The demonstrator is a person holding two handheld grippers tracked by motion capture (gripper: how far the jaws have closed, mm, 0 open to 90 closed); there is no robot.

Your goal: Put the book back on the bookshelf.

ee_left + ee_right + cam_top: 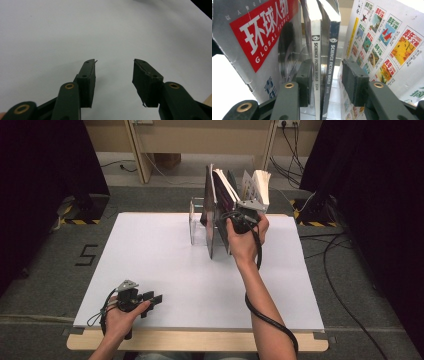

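Note:
Several magazines (220, 205) stand upright in a clear rack (196, 222) at the back of the white table (165, 265). My right gripper (243, 216) reaches into them from the near side. In the right gripper view its jaws (325, 70) straddle two "Science Fiction World" spines, one white (316, 50) and one dark (331, 55); the right pad stands apart from the dark spine, so the gripper is open. A "Global People" magazine (262, 32) is at the left, and a cover of small coloured pictures (387, 45) at the right. My left gripper (156, 299) (114, 67) rests open near the front left, nothing between its fingers.
The table's wooden front edge (200, 340) runs along the bottom. Black curtains (370, 180) hang at both sides. Cables (335, 270) lie on the floor at the right, and a "5" (86, 255) is marked on the floor at the left.

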